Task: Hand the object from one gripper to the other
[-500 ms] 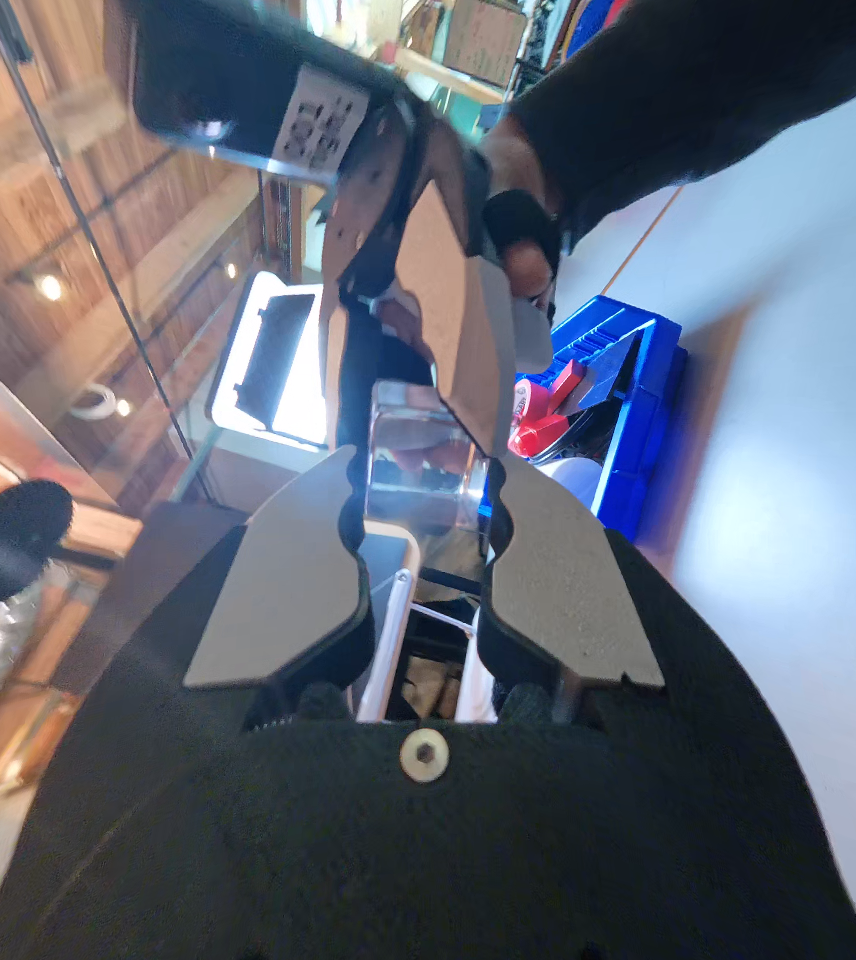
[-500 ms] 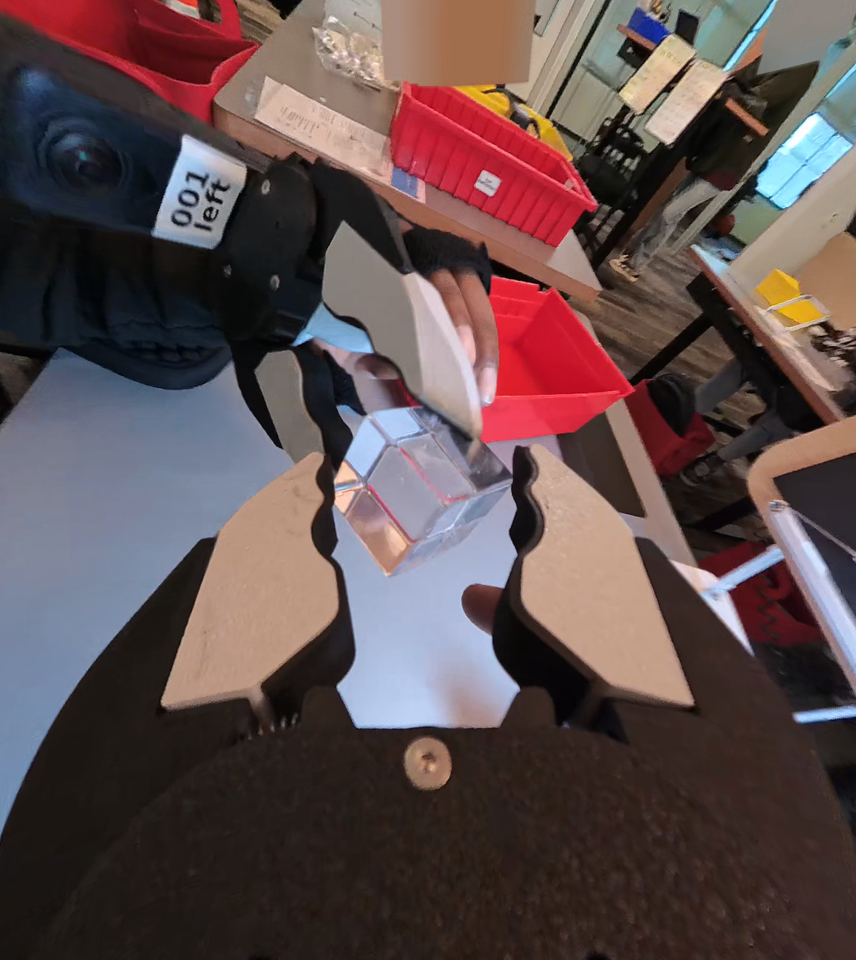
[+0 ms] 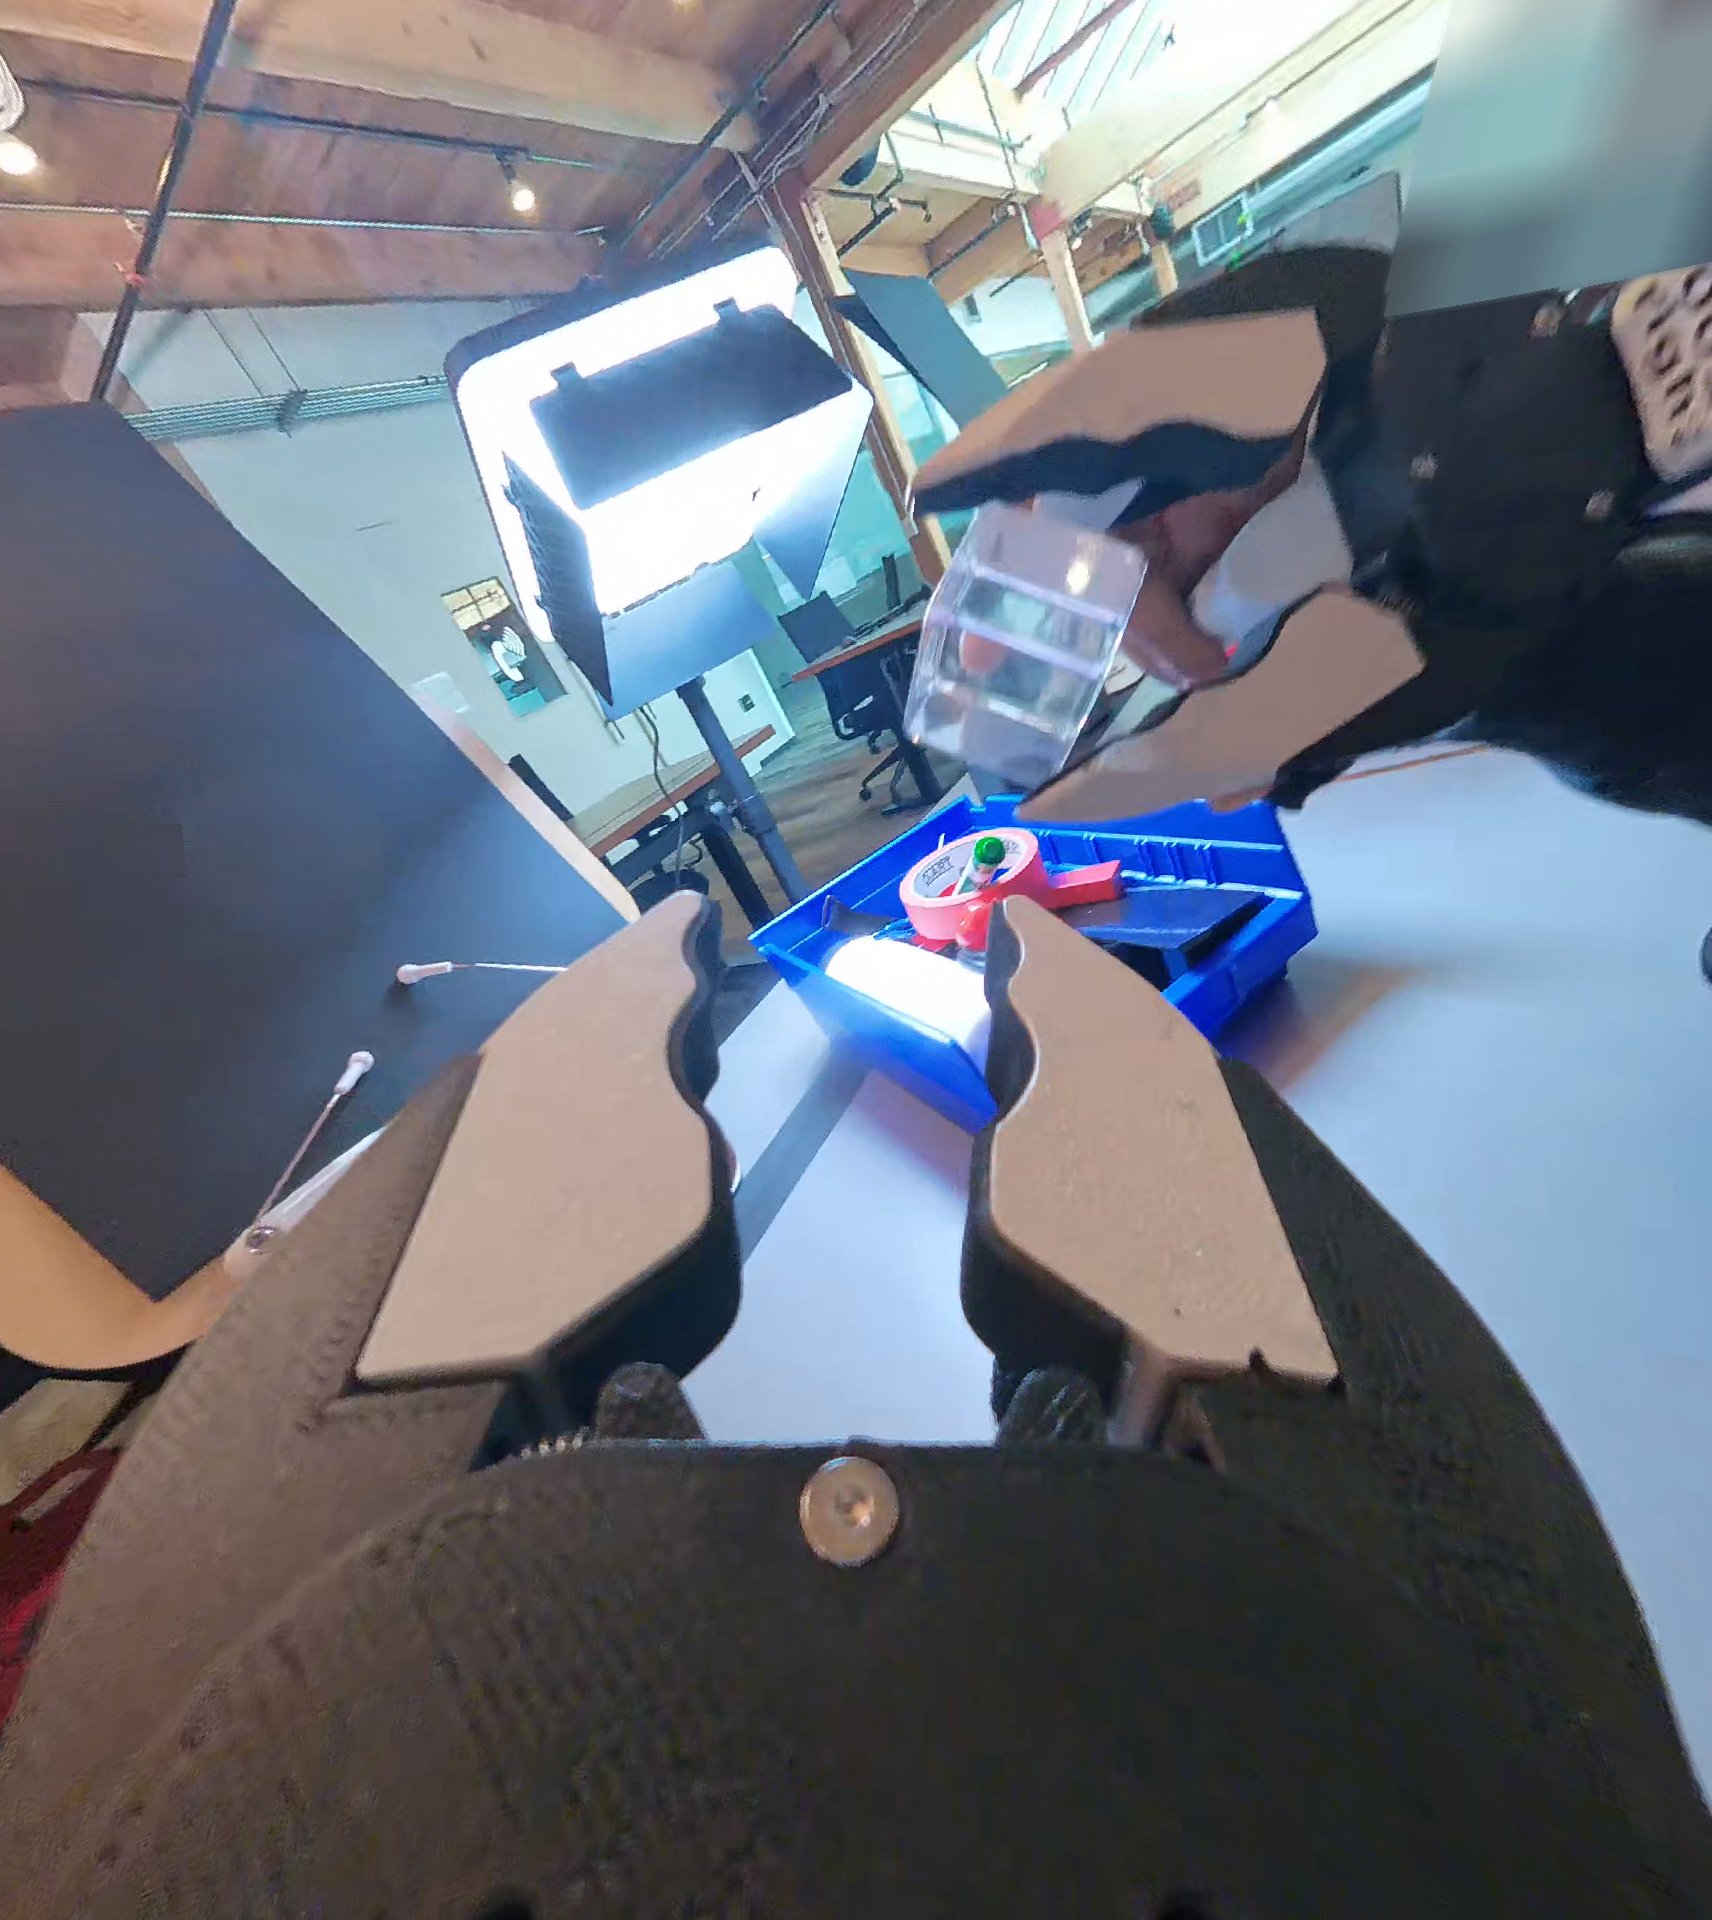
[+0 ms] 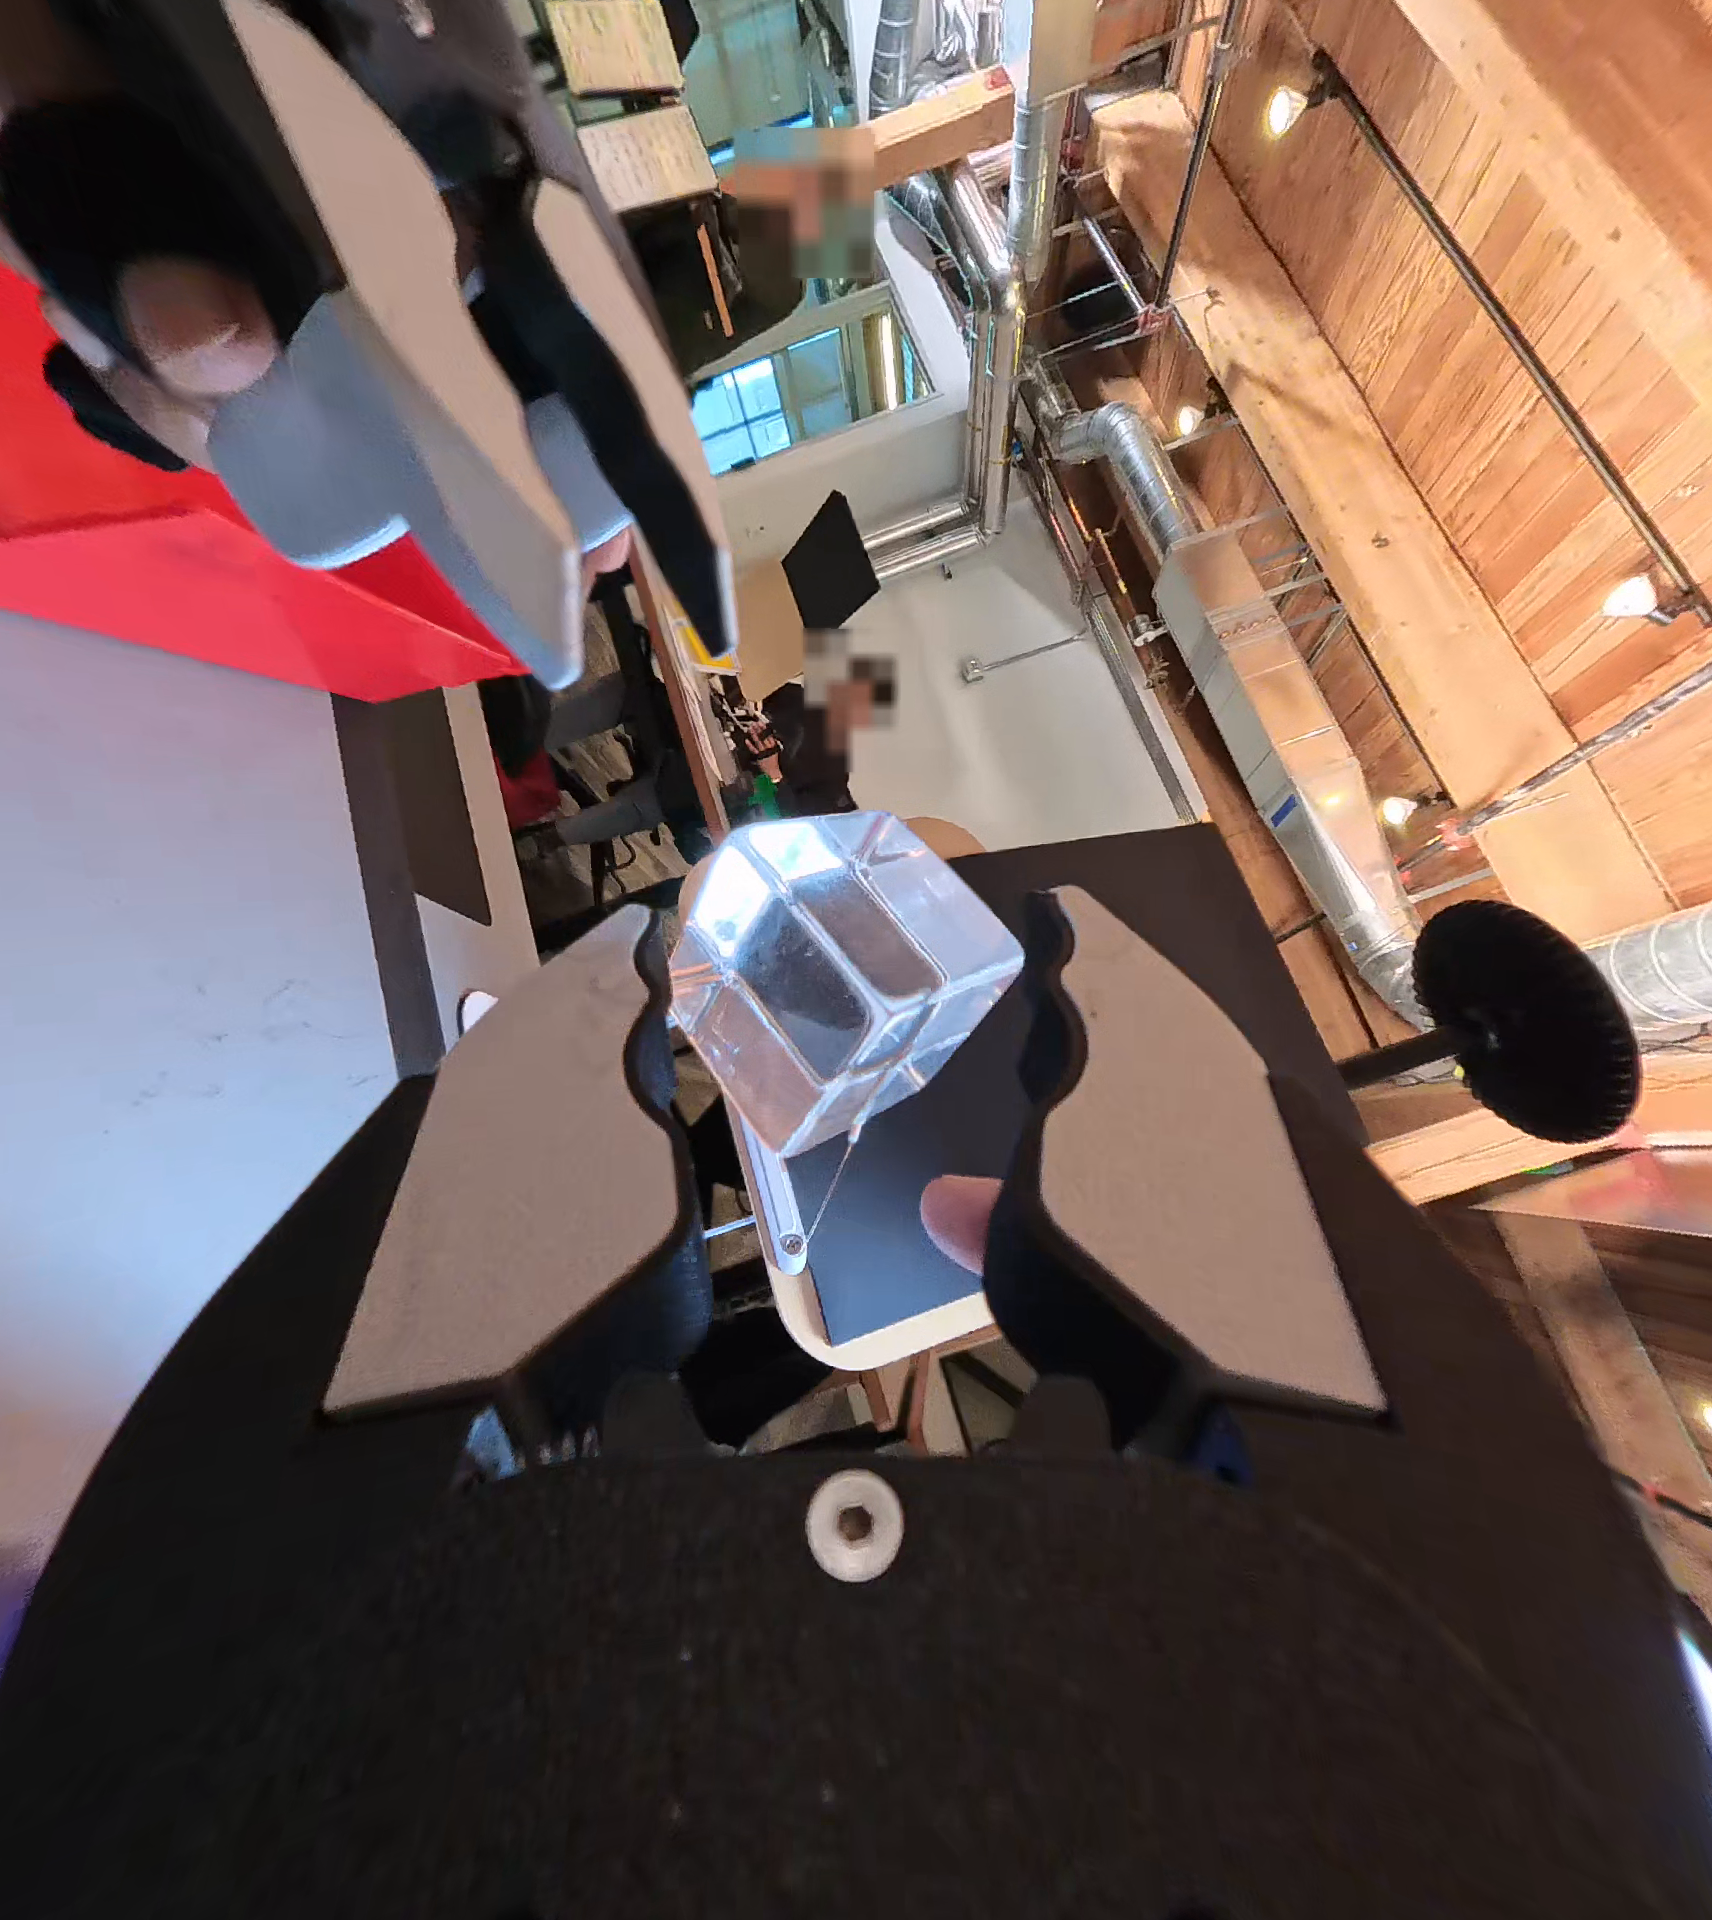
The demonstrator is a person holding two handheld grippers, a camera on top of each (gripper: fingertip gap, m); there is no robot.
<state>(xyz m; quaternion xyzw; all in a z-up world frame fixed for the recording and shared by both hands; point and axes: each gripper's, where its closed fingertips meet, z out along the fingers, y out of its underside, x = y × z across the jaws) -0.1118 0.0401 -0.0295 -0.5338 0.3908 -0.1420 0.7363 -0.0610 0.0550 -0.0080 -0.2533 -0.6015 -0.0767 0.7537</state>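
A clear plastic cube (image 4: 831,982) sits between the pads of my right gripper (image 4: 847,920), which is shut on it in mid-air. In the left wrist view the cube (image 3: 1023,644) shows at the upper right, clamped between the right gripper's (image 3: 977,649) two fingers, above the blue bin. My left gripper (image 3: 847,930) is open and empty, below and apart from the cube. In the right wrist view the left gripper (image 4: 639,649) hangs at the upper left, its jaws apart and off the cube.
A blue bin (image 3: 1247,977) with a red tape roll (image 3: 971,878) stands on the white table (image 3: 1506,1195). A black board (image 3: 156,779) lies to the left, a lit studio light (image 3: 675,468) behind. A red bin (image 4: 52,499) sits on the table.
The left gripper held the cube with the right fingers around it. Now the right gripper grips the cube, the left has let go, and the two have drawn apart.
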